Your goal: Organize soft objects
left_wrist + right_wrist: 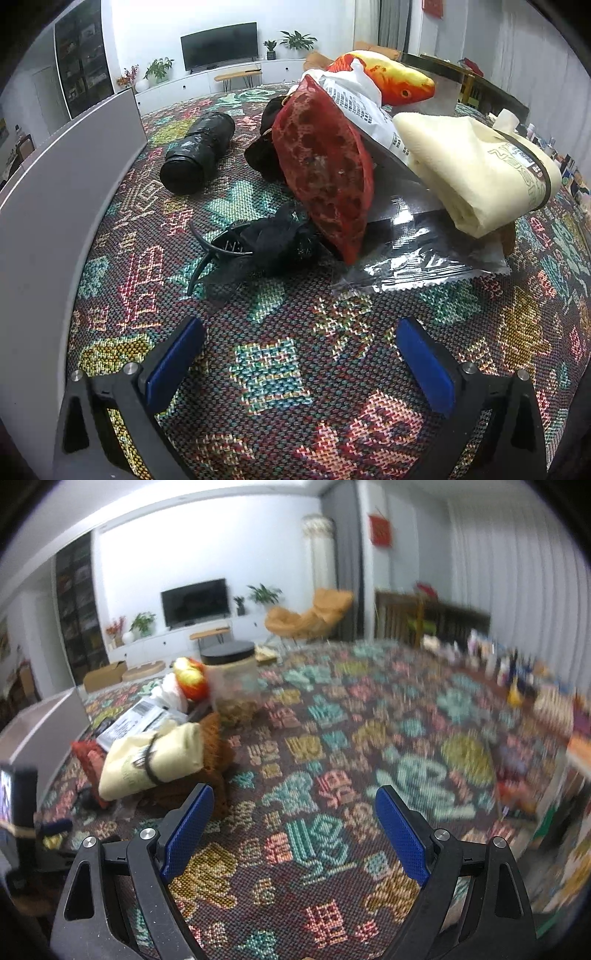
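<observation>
A pile of soft things lies on the patterned tablecloth (280, 369). In the left wrist view: a red mesh pouch (325, 166), a cream folded cloth bag (476, 166) with a black band, an orange plush fish (391, 75), a white printed bag (358, 107), black fabric with a hair claw (255, 243), and a clear foil packet (417, 258). My left gripper (299, 350) is open and empty, in front of the pile. In the right wrist view the cream bag (155, 760), the plush fish (190, 677) and a brown knit item (218, 753) lie at left. My right gripper (295, 819) is open and empty over bare cloth.
A black cylinder (199, 151) lies on its side left of the pile. A grey box wall (62, 177) runs along the left. A lidded jar (234, 679) stands behind the pile. Several small bottles (509, 672) line the table's right edge.
</observation>
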A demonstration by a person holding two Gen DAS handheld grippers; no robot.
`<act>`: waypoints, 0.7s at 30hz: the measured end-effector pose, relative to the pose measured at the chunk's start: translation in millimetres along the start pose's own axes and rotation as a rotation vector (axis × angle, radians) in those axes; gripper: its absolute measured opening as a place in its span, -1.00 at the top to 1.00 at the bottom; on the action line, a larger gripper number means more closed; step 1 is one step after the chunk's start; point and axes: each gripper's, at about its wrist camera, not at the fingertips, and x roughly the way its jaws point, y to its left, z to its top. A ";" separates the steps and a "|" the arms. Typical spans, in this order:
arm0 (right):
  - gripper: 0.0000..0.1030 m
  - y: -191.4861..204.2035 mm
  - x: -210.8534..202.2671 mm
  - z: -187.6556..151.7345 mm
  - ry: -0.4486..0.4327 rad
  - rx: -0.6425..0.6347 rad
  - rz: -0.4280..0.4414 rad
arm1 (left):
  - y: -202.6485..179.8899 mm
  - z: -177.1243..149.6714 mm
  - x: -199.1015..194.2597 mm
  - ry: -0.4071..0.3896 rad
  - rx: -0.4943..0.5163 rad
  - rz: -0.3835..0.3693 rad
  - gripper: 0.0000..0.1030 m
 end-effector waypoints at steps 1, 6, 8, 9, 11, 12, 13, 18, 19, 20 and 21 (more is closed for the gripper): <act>-0.77 -6.1 2.3 0.1 0.014 0.031 0.008 | -1.1 -0.6 -0.5 0.000 0.000 0.000 -1.00; -0.77 -18.5 7.0 -2.2 0.043 0.103 0.029 | -0.8 -0.3 -0.6 0.000 0.000 0.000 -1.00; -0.77 -11.4 8.5 -2.4 0.053 0.073 0.025 | -1.0 -0.5 -0.6 0.000 0.000 0.000 -1.00; -0.77 -6.8 9.3 -2.1 0.061 0.053 0.034 | -0.9 -0.3 -0.7 0.000 0.000 0.000 -1.00; -0.77 8.7 16.3 3.5 0.098 0.009 0.121 | -1.2 -0.5 -0.6 0.000 0.000 0.000 -1.00; -0.77 14.7 20.2 6.9 0.114 0.006 0.177 | -1.0 -0.3 -0.7 0.000 0.000 0.000 -1.00; -0.77 25.6 27.8 13.9 0.137 0.004 0.253 | -1.4 -0.6 -0.6 0.000 0.000 0.000 -1.00; -0.77 82.8 57.6 37.7 0.190 -0.085 0.387 | -1.2 -0.4 -0.6 0.000 0.000 0.000 -1.00; -0.77 99.5 70.3 37.9 0.209 -0.152 0.364 | -1.4 -0.6 -0.5 0.000 0.000 0.000 -1.00; -0.77 107.6 78.7 35.3 0.228 -0.188 0.335 | -1.0 -0.2 -0.6 0.000 0.000 0.000 -1.00; -0.79 114.8 92.0 29.9 0.266 -0.235 0.308 | -1.2 -0.5 -0.6 0.000 0.000 0.000 -1.00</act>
